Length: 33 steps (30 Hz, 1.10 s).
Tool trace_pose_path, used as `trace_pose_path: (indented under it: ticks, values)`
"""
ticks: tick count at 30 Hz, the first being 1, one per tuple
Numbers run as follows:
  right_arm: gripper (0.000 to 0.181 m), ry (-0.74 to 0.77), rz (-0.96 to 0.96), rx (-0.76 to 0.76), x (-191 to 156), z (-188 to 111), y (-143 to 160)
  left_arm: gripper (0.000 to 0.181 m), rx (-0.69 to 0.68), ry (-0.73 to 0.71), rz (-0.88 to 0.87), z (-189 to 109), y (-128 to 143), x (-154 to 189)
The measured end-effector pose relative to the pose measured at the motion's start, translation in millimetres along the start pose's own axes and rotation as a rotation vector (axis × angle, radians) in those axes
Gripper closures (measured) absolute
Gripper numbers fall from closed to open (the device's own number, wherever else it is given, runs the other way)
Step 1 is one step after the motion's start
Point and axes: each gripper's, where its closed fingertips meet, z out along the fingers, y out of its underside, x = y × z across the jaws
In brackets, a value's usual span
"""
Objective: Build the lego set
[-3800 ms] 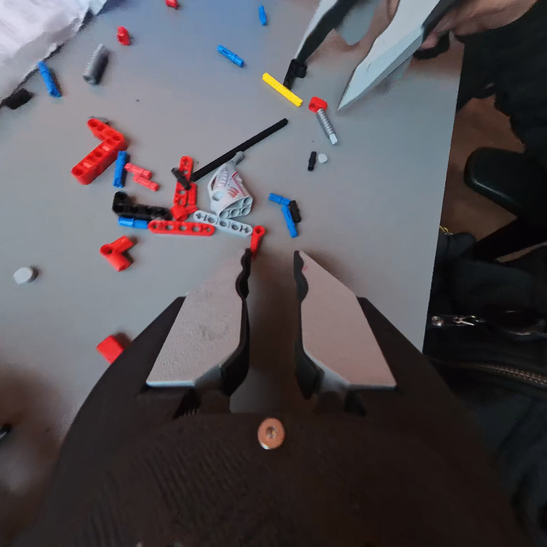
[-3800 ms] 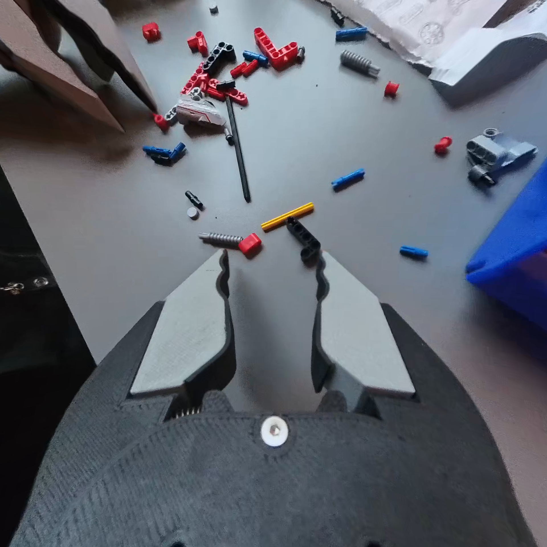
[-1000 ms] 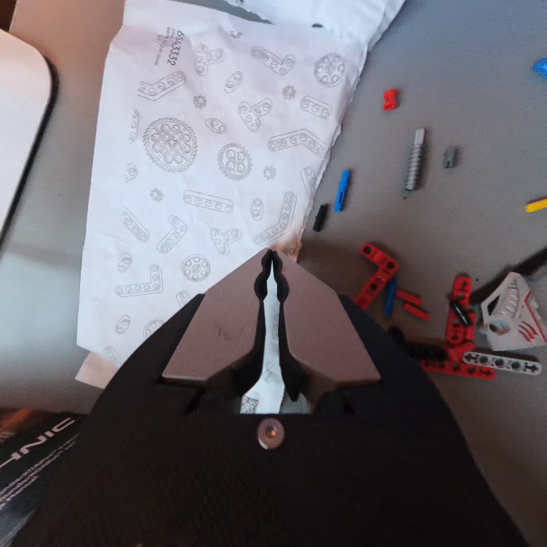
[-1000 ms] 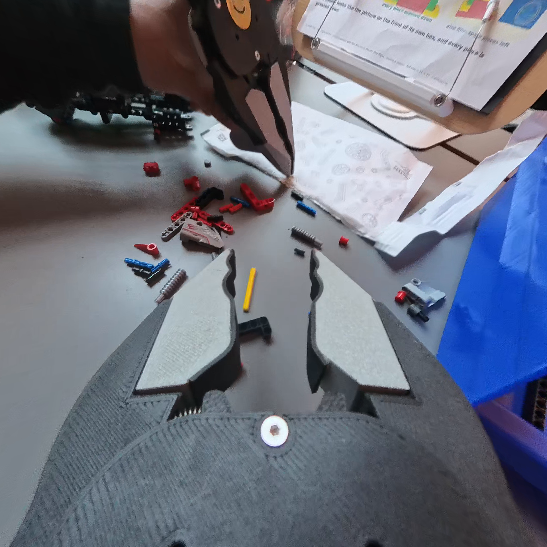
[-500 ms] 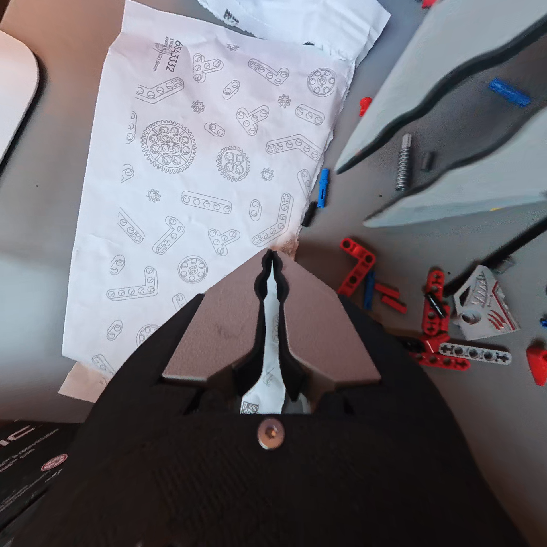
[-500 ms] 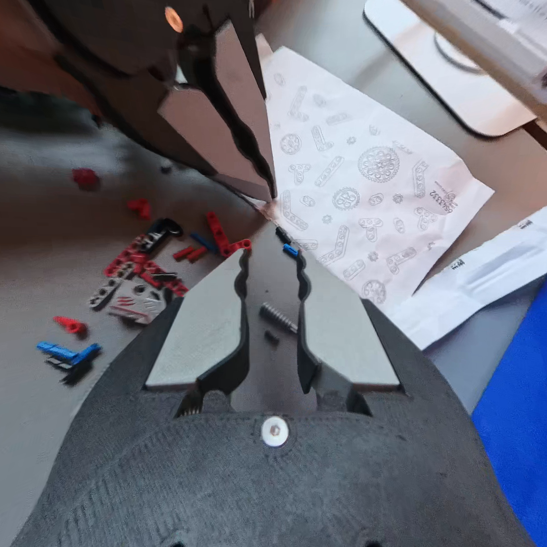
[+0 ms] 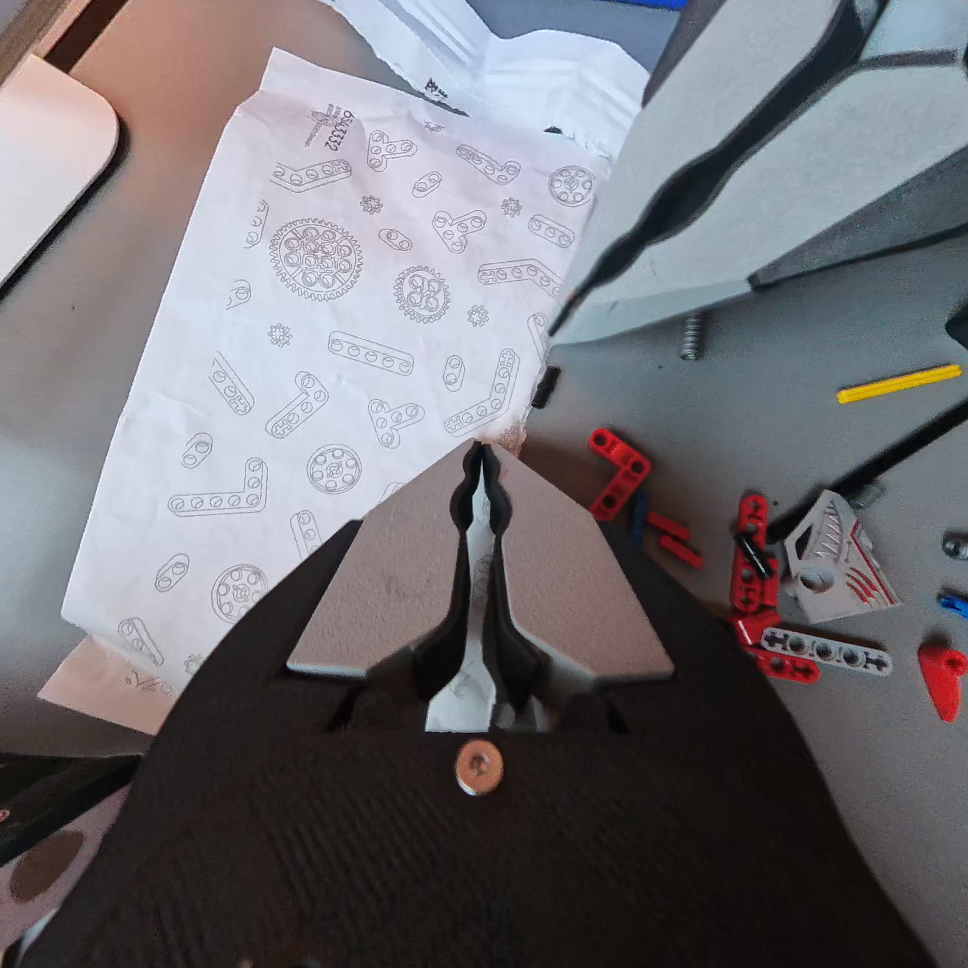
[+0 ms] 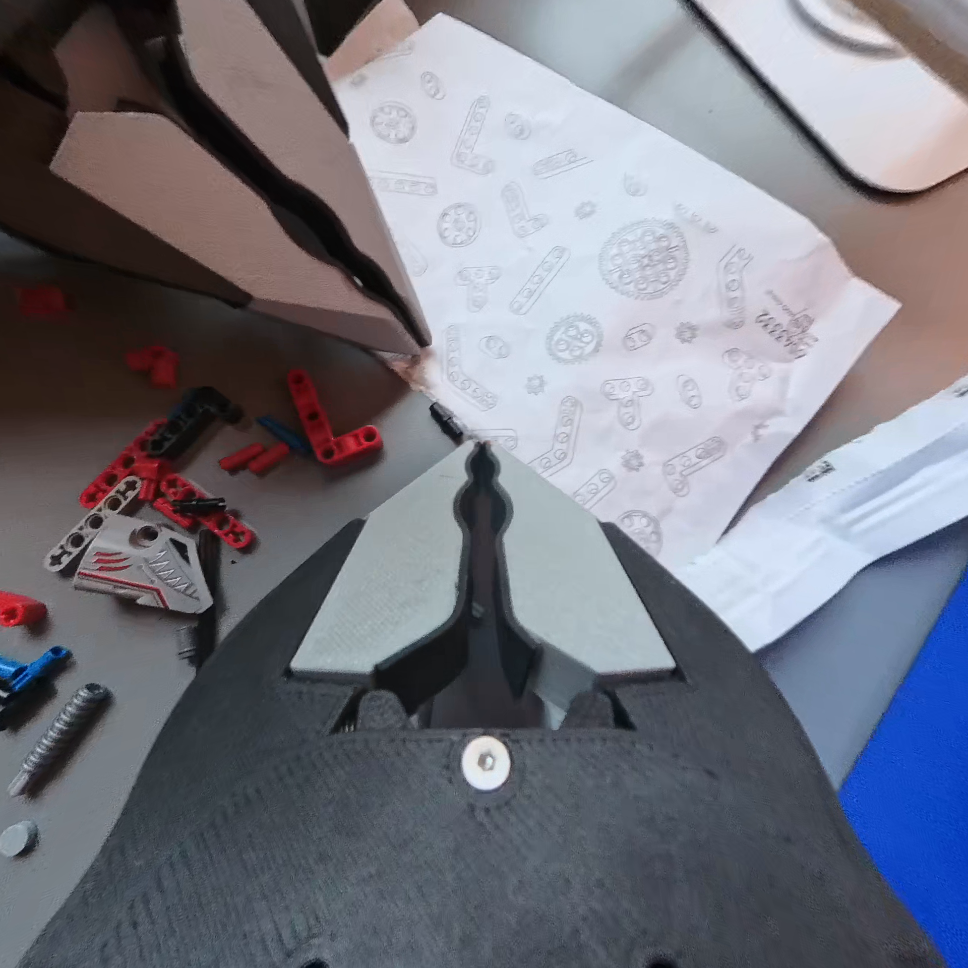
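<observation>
A flat white paper bag (image 7: 340, 314) printed with part outlines lies on the grey table; it also shows in the right wrist view (image 8: 602, 262). My left gripper (image 7: 479, 446) is shut on the bag's near corner. My right gripper (image 8: 479, 445) is shut with its tips meeting on the bag's torn edge, a short way from the left gripper (image 8: 421, 348). In the left wrist view the right gripper (image 7: 554, 323) comes in from the upper right. A black pin (image 8: 445, 416) lies on the table between the two grips. A blue pin seen earlier is hidden.
Loose parts lie beside the bag: a red L-beam (image 8: 325, 419), a grey printed panel (image 8: 141, 571), a spring (image 8: 60, 733) and a yellow axle (image 7: 898, 385). A second white bag (image 8: 838, 524) and a blue bin (image 8: 911, 785) are at the right. A white stand base (image 7: 47, 157) lies beyond the bag. Across from one pair of fingers to the other is roughly 5 cm. My right tips are roughly 11 cm from the yellow axle (image 7: 898, 385).
The left gripper moved from the parts pile to the bag and shut on its corner. In the last half second the right gripper moved to the bag's edge and shut.
</observation>
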Motion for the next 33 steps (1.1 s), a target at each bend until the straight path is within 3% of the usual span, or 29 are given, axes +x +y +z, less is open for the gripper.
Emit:
trace_pose_path:
  ticks: [5, 7, 12, 15, 22, 28, 33]
  values:
    - [0.18, -0.029, -0.014, 0.137, 2.2, -14.8, -33.1, 0.181, 0.004, -0.023, 0.003, -4.2, 4.2, 1.4]
    - [0.174, -0.023, -0.021, 0.095, 4.8, -10.7, -28.4, 0.181, 0.001, -0.039, 0.028, -4.8, 5.0, 1.5]
    - [0.181, -0.027, 0.004, 0.048, 7.0, 6.8, -23.6, 0.181, 0.028, 0.03, -0.01, -4.0, 3.5, 7.7]
    - [0.171, -0.037, 0.019, 0.004, 7.8, 15.7, -18.7, 0.181, 0.05, 0.071, -0.061, -4.3, 3.7, 8.8]
    - [0.166, -0.053, 0.105, 0.137, 9.4, -6.7, -31.9, 0.181, 0.055, 0.055, -0.044, -5.7, 5.3, 7.3]
    - [0.151, -0.165, 0.14, 0.106, 1.9, -8.5, -18.1, 0.181, 0.054, 0.058, -0.054, -6.3, 6.0, 7.8]
    - [0.16, -0.031, 0.077, 0.019, 14.2, 4.3, -4.0, 0.181, 0.059, 0.068, -0.064, -6.6, 6.2, 8.5]
